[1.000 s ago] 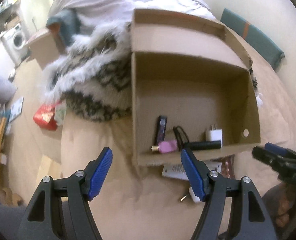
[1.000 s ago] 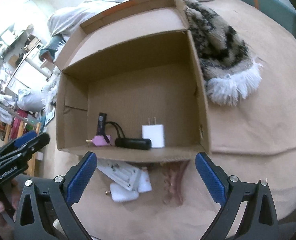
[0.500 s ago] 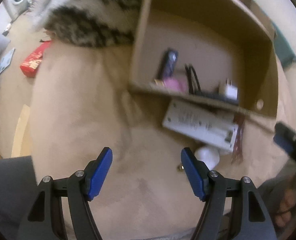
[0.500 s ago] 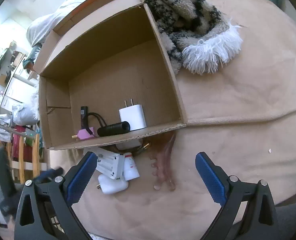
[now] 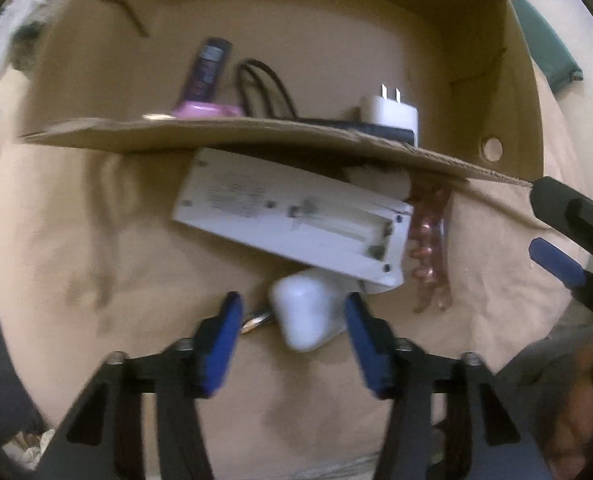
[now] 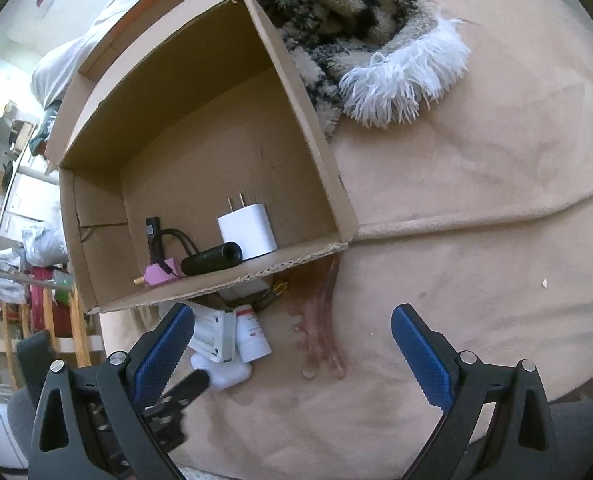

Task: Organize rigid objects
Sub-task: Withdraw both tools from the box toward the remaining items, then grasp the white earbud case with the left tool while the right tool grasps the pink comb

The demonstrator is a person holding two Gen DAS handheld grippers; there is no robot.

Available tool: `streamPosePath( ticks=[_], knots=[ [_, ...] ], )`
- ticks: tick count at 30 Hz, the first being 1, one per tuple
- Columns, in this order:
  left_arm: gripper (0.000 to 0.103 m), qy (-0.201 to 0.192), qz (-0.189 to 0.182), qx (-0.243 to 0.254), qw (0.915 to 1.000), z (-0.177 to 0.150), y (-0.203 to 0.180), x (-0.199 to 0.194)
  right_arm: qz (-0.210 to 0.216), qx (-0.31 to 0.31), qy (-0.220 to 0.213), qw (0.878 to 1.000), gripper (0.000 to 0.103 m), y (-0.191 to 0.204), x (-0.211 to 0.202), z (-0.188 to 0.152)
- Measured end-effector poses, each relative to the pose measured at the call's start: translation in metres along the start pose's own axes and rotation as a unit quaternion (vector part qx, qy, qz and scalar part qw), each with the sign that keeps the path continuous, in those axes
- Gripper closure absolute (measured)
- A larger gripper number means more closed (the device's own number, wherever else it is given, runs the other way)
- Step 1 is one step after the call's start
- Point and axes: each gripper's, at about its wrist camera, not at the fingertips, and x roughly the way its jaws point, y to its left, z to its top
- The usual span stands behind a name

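Note:
A cardboard box (image 6: 308, 120) lies on its side on a tan blanket. Inside are a white charger (image 6: 248, 232), a black cylinder (image 6: 212, 260), a pink item (image 6: 162, 274) and a dark vape-like stick (image 5: 208, 68). In front of the box lie a white remote (image 5: 292, 220), a small white case (image 5: 308, 316), a white bottle (image 6: 252, 334) and a reddish hair claw (image 6: 318, 328). My left gripper (image 5: 292, 332) is open with its jaws either side of the white case, close to it. My right gripper (image 6: 292, 344) is open and empty, above the blanket near the hair claw.
A fluffy black-and-cream throw (image 6: 360, 28) with a white fringe lies right of the box. A green cushion (image 5: 544, 52) sits behind. The blanket's front edge drops off to the floor, with cluttered furniture (image 6: 24, 240) at left.
My left gripper has dropped down and forward until its jaws flank the white case. My right gripper has moved slightly closer to the items in front of the box.

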Motion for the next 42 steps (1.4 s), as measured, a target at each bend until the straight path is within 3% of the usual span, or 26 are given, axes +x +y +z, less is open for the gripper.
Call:
streamPosePath(
  ticks=[3, 6, 9, 12, 17, 20, 26, 34, 35, 36, 39, 42],
  knots=[
    [0.062, 0.012, -0.011, -0.009, 0.9998, 0.003, -0.006, 0.01, 0.009, 0.003, 0.003, 1.0, 0.0, -0.002, -0.002, 0.001],
    [0.076, 0.004, -0.013, -0.007, 0.9999, 0.004, -0.01, 0.006, 0.022, 0.009, 0.003, 1.0, 0.0, -0.004, -0.004, 0.002],
    [0.084, -0.004, -0.038, -0.003, 0.9993, 0.008, -0.016, -0.007, 0.038, 0.013, -0.001, 0.999, 0.0, -0.004, -0.007, 0.004],
    [0.084, -0.005, -0.03, 0.015, 0.9994, 0.004, -0.027, -0.006, 0.047, 0.015, -0.004, 0.999, 0.0, -0.002, -0.01, 0.005],
    [0.084, 0.057, -0.016, 0.018, 0.9981, 0.013, -0.043, 0.037, 0.053, 0.018, -0.004, 0.998, 0.0, -0.002, -0.011, 0.007],
    [0.084, 0.04, -0.016, 0.013, 0.999, 0.015, -0.044, 0.041, 0.048, 0.021, -0.003, 0.999, 0.0, -0.006, -0.01, 0.007],
    [0.084, 0.013, 0.02, 0.05, 0.9985, 0.012, -0.033, 0.007, 0.035, 0.026, 0.009, 0.999, 0.0, -0.013, -0.004, 0.007],
    [0.084, -0.02, 0.105, 0.066, 0.9921, 0.022, 0.025, -0.031, -0.065, -0.006, 0.051, 0.997, 0.0, -0.008, 0.033, 0.003],
    [0.085, -0.023, 0.111, 0.064, 0.9915, 0.023, 0.032, -0.029, -0.079, -0.016, 0.054, 0.995, 0.007, -0.005, 0.038, 0.003],
    [0.085, -0.024, 0.116, 0.058, 0.9912, 0.024, 0.04, -0.028, -0.091, -0.029, 0.063, 0.993, 0.021, -0.002, 0.044, 0.003],
    [0.085, -0.013, 0.109, 0.034, 0.9934, 0.028, 0.065, -0.022, -0.118, -0.056, 0.092, 0.987, 0.034, 0.005, 0.066, -0.002],
    [0.085, -0.002, 0.106, 0.018, 0.9942, 0.03, 0.074, -0.01, -0.133, -0.076, 0.102, 0.983, 0.036, 0.013, 0.083, -0.005]
  ],
)
